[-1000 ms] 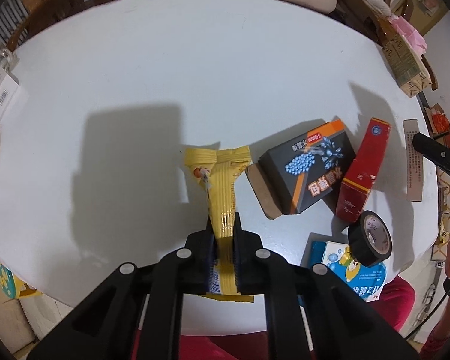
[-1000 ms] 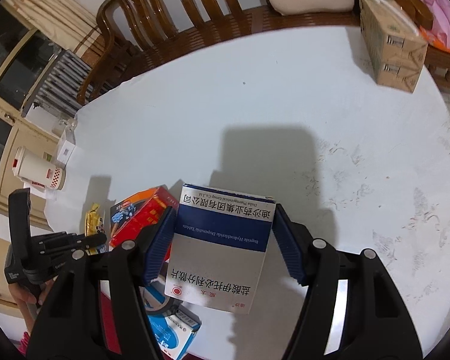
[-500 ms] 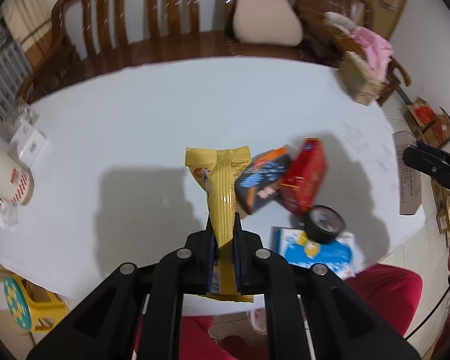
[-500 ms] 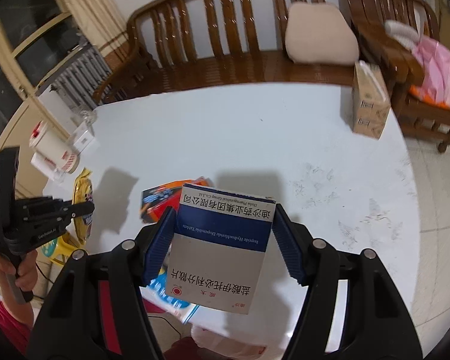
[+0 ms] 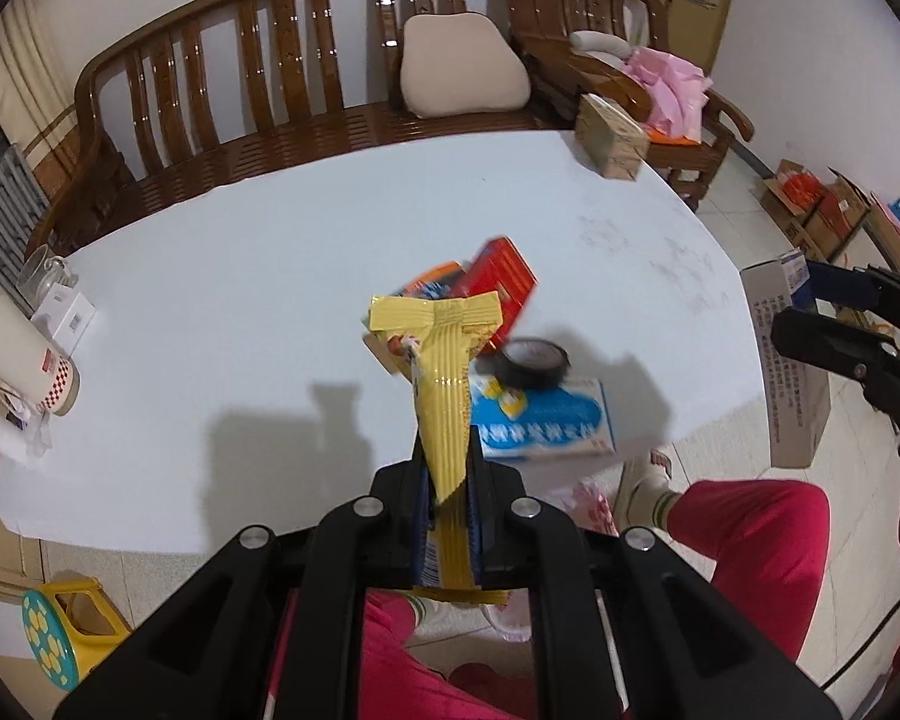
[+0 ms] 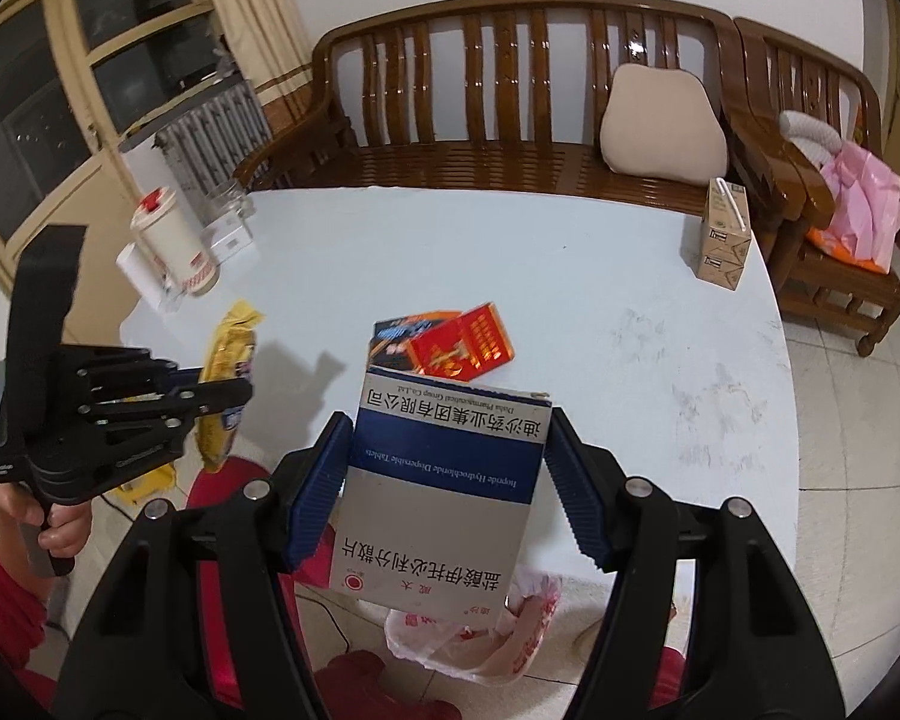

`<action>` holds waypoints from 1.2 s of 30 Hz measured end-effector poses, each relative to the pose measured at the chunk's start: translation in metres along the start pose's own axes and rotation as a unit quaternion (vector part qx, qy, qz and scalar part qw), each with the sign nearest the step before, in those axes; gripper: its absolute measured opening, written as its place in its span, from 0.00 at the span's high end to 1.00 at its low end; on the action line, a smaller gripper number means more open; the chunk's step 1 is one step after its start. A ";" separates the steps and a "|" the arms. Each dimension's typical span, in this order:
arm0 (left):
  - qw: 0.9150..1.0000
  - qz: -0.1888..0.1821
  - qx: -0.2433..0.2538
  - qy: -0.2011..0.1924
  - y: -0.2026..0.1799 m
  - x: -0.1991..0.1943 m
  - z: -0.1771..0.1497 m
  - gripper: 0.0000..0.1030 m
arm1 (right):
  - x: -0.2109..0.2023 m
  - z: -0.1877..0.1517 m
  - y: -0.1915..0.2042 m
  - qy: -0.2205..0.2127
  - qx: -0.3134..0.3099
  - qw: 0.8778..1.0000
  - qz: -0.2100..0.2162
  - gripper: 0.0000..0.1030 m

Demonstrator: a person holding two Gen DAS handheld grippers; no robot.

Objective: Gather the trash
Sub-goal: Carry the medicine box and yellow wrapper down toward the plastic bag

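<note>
My left gripper is shut on a yellow snack wrapper and holds it up off the white table, near its front edge. The wrapper also shows in the right wrist view. My right gripper is shut on a blue and white medicine box, held beyond the table's front edge above a plastic trash bag on the floor. The box also shows in the left wrist view.
On the table lie a red box, a dark box with orange trim, a black tape roll, a blue and white box, a drink carton and a white cup. A wooden bench stands behind.
Both grippers have risen and pulled back from the table with their loads. The wrapper is lifted off the tabletop. The right gripper now hangs over the trash bag on the floor.
</note>
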State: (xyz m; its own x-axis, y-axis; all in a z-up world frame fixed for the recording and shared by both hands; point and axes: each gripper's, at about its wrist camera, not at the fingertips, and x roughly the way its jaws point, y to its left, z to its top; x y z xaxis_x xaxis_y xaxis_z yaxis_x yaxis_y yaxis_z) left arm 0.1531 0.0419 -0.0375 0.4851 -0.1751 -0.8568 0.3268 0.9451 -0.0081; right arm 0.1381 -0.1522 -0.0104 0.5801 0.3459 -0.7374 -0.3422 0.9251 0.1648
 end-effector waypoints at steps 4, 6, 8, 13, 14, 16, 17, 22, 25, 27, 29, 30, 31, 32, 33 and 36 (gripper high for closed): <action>1.000 -0.005 0.005 0.002 -0.012 -0.003 -0.018 0.90 | -0.010 -0.019 0.011 0.000 -0.005 1.000 0.000 0.38; 1.000 -0.007 0.010 0.004 -0.018 -0.004 -0.027 0.90 | -0.013 -0.029 0.015 0.000 -0.006 1.000 -0.002 0.38; 1.000 -0.010 0.013 0.005 -0.023 -0.005 -0.036 0.90 | -0.016 -0.039 0.019 0.001 -0.008 1.000 -0.004 0.38; 0.999 -0.023 0.021 0.014 -0.037 0.000 -0.060 0.90 | -0.014 -0.066 0.027 0.014 -0.011 1.000 -0.009 0.38; 0.999 -0.025 0.022 0.016 -0.039 0.001 -0.062 0.90 | -0.013 -0.070 0.028 0.017 -0.010 1.000 -0.009 0.38; 0.999 -0.033 0.025 0.021 -0.044 0.006 -0.072 0.90 | -0.010 -0.080 0.031 0.024 -0.010 1.000 -0.009 0.38; 0.999 -0.035 0.025 0.023 -0.046 0.009 -0.075 0.90 | -0.008 -0.086 0.032 0.027 -0.011 1.000 -0.011 0.38; 0.997 -0.051 0.028 0.043 -0.057 0.028 -0.094 0.90 | 0.002 -0.107 0.032 0.044 -0.004 0.999 -0.007 0.38; 0.996 -0.056 0.027 0.059 -0.062 0.042 -0.104 0.90 | 0.009 -0.119 0.031 0.050 0.002 0.999 -0.010 0.38; 0.995 -0.063 0.028 0.065 -0.066 0.049 -0.110 0.90 | 0.014 -0.127 0.029 0.055 0.006 0.998 -0.010 0.38; 0.995 -0.065 0.030 0.069 -0.068 0.055 -0.115 0.90 | 0.020 -0.133 0.028 0.062 0.009 0.998 -0.013 0.38; 0.995 -0.065 0.031 0.070 -0.070 0.059 -0.118 0.90 | 0.025 -0.138 0.028 0.066 0.009 0.998 -0.017 0.38; 0.995 -0.065 0.032 0.072 -0.071 0.063 -0.121 0.90 | 0.028 -0.141 0.027 0.070 0.008 0.997 -0.018 0.38; 0.995 -0.065 0.033 0.075 -0.072 0.067 -0.123 0.90 | 0.031 -0.144 0.026 0.073 0.009 0.997 -0.019 0.38; 0.994 -0.066 0.032 0.077 -0.072 0.070 -0.123 0.90 | 0.035 -0.147 0.025 0.077 0.011 0.997 -0.018 0.38; 0.993 -0.067 0.032 0.088 -0.074 0.083 -0.128 0.90 | 0.045 -0.157 0.022 0.086 0.015 0.996 -0.020 0.38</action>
State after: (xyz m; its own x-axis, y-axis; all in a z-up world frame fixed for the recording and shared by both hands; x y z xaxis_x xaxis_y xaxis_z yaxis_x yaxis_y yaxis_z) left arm 0.0659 -0.0069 -0.1740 0.2867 -0.2431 -0.9267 0.4323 0.8960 -0.1013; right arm 0.0411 -0.1412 -0.1429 0.4561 0.2793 -0.8449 -0.2971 0.9428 0.1512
